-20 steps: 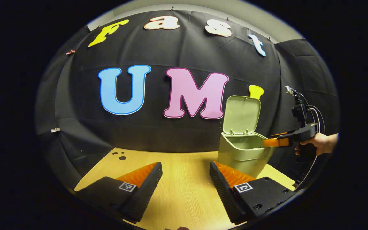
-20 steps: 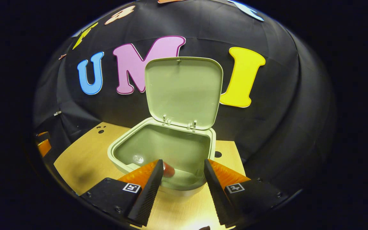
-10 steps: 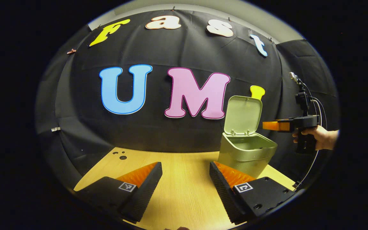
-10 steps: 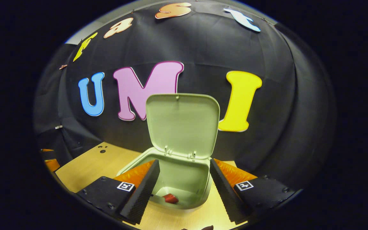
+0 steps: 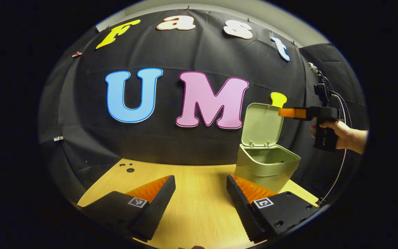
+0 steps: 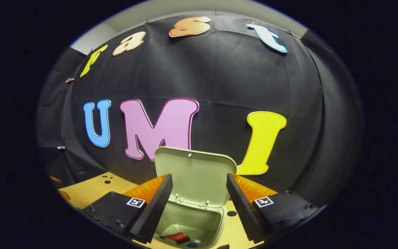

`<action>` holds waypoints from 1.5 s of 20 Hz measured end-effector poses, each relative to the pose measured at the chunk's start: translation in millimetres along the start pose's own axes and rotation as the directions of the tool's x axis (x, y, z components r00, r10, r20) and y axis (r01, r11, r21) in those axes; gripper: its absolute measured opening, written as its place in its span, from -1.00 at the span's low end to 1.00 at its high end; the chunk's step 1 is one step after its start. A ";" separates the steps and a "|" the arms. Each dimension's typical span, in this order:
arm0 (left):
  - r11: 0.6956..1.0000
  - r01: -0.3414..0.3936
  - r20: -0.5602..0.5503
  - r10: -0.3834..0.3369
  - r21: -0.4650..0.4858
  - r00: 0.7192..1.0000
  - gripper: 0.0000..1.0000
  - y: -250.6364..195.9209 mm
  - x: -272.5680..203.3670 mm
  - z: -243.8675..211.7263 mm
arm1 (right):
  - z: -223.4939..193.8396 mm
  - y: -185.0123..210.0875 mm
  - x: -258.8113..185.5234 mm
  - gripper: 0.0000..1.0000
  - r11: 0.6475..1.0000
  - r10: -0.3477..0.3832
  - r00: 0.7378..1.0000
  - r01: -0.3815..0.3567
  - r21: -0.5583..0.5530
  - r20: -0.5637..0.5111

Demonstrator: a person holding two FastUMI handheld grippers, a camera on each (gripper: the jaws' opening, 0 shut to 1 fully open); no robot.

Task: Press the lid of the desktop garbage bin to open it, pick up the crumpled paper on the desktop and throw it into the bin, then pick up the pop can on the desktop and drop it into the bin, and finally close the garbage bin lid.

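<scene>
Jaws of right gripper partly hide bin.

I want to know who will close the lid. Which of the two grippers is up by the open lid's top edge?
The right gripper: it is raised beside the lid. The left gripper hangs low over the table.

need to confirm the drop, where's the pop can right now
In the right gripper view the pop can lies at the bottom of the open garbage bin, below the raised lid and between the right gripper's fingers.
</scene>
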State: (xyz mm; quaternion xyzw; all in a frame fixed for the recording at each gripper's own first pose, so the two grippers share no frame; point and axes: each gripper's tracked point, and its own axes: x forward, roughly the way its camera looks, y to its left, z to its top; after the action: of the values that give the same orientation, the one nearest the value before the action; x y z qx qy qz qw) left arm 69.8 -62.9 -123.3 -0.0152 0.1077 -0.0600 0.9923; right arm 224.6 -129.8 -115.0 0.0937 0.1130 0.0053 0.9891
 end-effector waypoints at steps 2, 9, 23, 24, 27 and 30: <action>1.000 -0.001 -0.003 0.001 -0.003 1.000 0.92 -0.5 2.5 -1.1 | 8.4 -1.6 6.8 0.95 1.000 -0.008 1.000 0.007 0.023 0.027; 1.000 -0.013 -0.015 0.013 -0.005 1.000 0.91 -4.4 14.0 -4.2 | 30.1 -17.8 26.6 0.94 0.999 -0.045 0.992 0.042 0.025 0.120; 0.999 -0.049 -0.042 0.048 -0.002 0.998 0.92 -9.9 22.9 -8.3 | 14.8 -14.7 47.2 0.97 1.000 0.014 0.993 -0.016 0.024 0.116; 0.999 -0.049 -0.041 0.049 -0.001 0.998 0.92 -8.7 22.2 -7.6 | 13.4 -13.0 43.8 1.00 1.000 0.021 0.994 -0.021 -0.002 0.110; 0.999 -0.046 -0.040 0.046 -0.003 0.998 0.92 -6.2 18.6 -7.7 | 8.5 -6.6 25.2 1.00 0.999 0.042 0.996 -0.039 -0.031 0.080; 0.999 -0.037 -0.033 0.037 0.001 0.999 0.91 -4.4 15.2 -6.0 | 3.0 -1.8 7.8 1.00 0.998 0.056 0.997 -0.055 -0.017 0.043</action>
State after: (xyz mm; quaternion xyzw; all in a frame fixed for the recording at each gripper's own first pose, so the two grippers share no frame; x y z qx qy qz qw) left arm 82.7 -69.3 -132.3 -0.0121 0.1245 -0.0420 0.9913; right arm 232.8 -131.9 -114.2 0.0891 0.0886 0.0316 0.9916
